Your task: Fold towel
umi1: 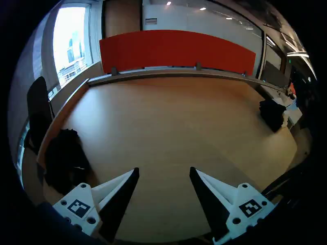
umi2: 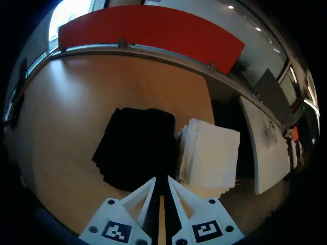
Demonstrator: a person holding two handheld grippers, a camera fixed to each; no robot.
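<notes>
The left gripper (umi1: pixel 163 169) hangs with its jaws spread wide and nothing between them, over bare wooden table (umi1: pixel 171 122). The right gripper (umi2: pixel 162 178) has its 2 fingers drawn almost together, leaving only a thin slit, and the tips sit at the near edge of the black towel stack (umi2: pixel 137 147). The black pads against black cloth hide whether a layer is caught there, so I cannot tell.

Just beside that stack, on its right, lies a white towel stack (umi2: pixel 210 155), the 2 nearly touching. Both sit toward the table's right end, well apart from the left gripper, and appear small in the left gripper view.

The likely trouble is picking up more than 1 towel: the tips meet the stack at its edge, where several layers lie together, and a pinch there could lift 2 or drag the whole pile toward the table edge. A sideways pull could also nudge the white stack. With the left gripper so far away, it cannot steady anything yet
</notes>
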